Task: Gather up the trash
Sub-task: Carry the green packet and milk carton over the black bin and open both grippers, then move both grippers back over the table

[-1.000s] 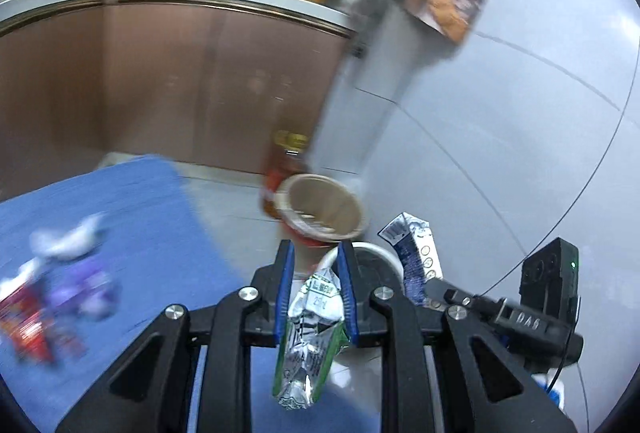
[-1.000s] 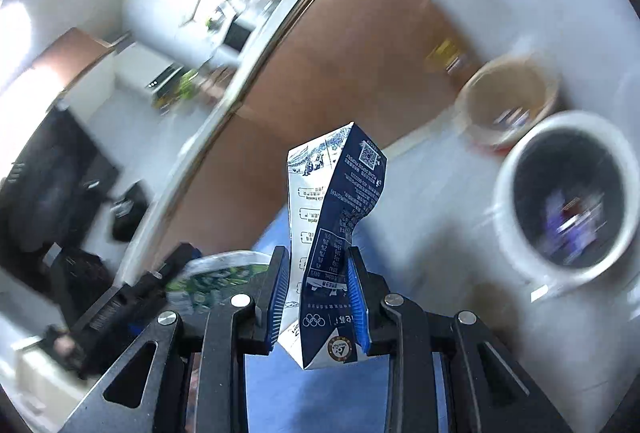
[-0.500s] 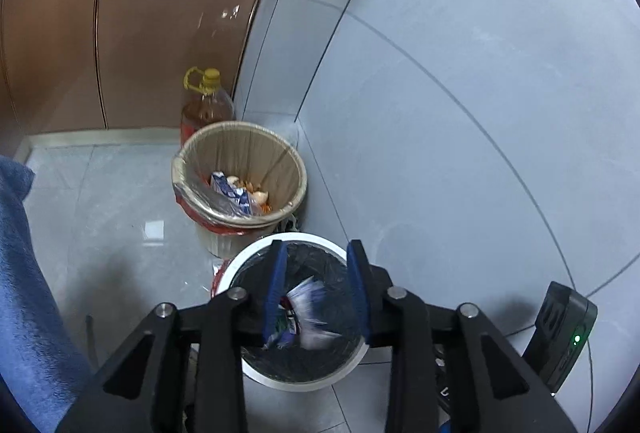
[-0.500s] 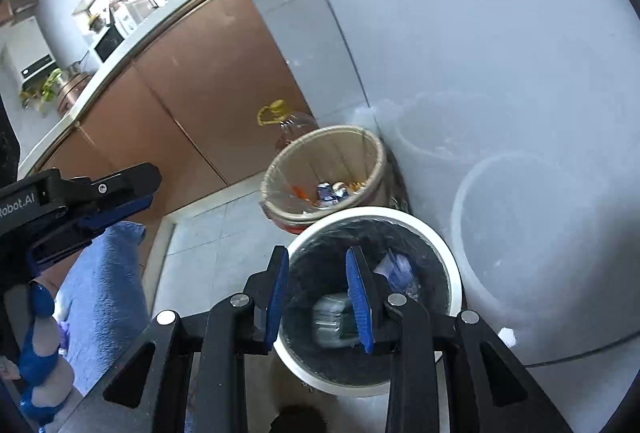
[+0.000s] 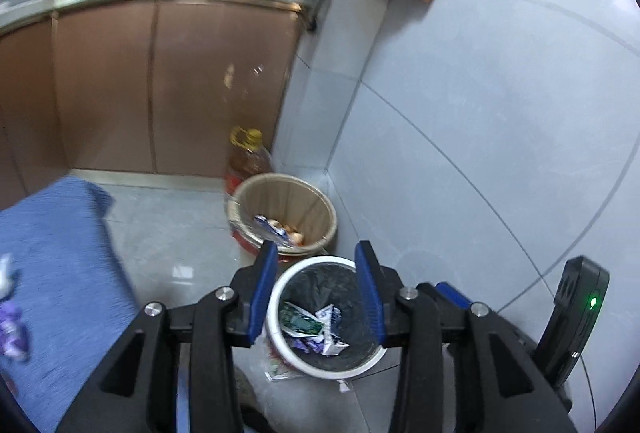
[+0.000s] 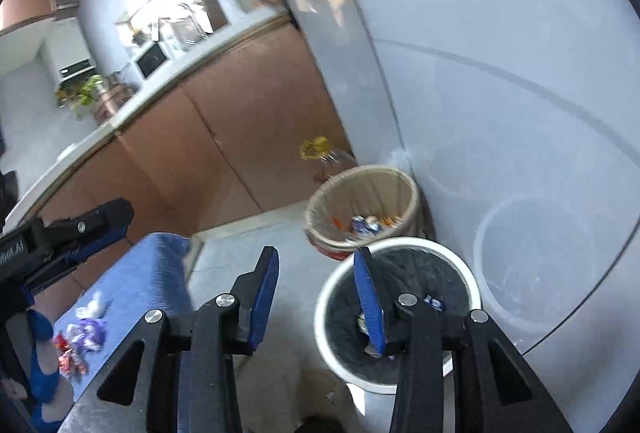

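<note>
The only writing that can be read is on the body of the left gripper (image 6: 116, 225) as the right wrist view shows it at the left edge: white letters that look like "obot.AI", cut by the frame. The printing on the trash itself is too blurred to read.

The left gripper (image 5: 318, 291) hangs above the white bin (image 5: 276, 329) with its blue fingers (image 5: 262, 293) spread wide and nothing between them. Inside the bin, on the black liner, lie a green wrapper (image 5: 300, 321) and a crumpled white and blue carton (image 5: 330, 331). The right gripper (image 6: 316, 299) is spread wide too and holds nothing; it is just left of the white bin (image 6: 320, 313), and its right finger (image 6: 368, 301) covers part of the bin's opening.

Just behind the white bin stands a beige bin (image 5: 280, 189) with some scraps in it, and behind that an oil bottle (image 5: 248, 157) with a yellow handle against the brown cabinet (image 5: 160, 85).

The left wrist view looks almost straight down into the white bin, so the trash there is plain. The right wrist view shows only a little of it past the finger, but it shows more of the blue cloth (image 6: 160, 273) to the left of the bin, with small purple and red wrappers (image 6: 82, 343) lying on it.
</note>
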Available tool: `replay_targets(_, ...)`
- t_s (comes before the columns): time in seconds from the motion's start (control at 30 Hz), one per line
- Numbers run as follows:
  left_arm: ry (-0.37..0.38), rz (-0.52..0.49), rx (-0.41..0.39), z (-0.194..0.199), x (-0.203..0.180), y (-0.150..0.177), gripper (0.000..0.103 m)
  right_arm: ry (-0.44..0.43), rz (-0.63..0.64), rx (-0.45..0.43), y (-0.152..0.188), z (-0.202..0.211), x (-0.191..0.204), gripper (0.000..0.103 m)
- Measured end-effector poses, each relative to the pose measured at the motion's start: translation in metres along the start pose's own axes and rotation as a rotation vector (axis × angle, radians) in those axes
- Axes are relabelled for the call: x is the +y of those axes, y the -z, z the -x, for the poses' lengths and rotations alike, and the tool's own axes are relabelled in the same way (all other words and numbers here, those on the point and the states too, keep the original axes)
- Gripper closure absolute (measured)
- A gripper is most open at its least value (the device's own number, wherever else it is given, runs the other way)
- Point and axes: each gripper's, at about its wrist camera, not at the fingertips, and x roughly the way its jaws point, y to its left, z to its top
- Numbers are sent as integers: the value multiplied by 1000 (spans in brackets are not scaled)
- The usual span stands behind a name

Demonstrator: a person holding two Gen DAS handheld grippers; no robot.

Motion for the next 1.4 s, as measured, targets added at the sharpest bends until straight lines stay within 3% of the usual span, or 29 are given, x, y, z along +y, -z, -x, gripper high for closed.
replay_targets(0.17, -67, 5, -89, 75, 19, 17, 65, -70, 89, -35, 0, 37, 47, 62)
replay_targets(0.5, -242, 31, -181, 215, 67, 57, 65, -233, 225, -53, 14, 91, 134, 58)
replay_targets(0.73, -327, 113, -222, 286, 103, 95, 64, -326, 297, -58, 25, 119, 178, 57)
replay_targets(1.03, -424, 185, -256, 340, 133, 150, 64, -407, 370, -49, 47, 150, 215, 54)
replay_targets(1.4, -466, 281, -265, 367, 164, 192, 64, -439, 422, -26, 60, 151, 231, 50)
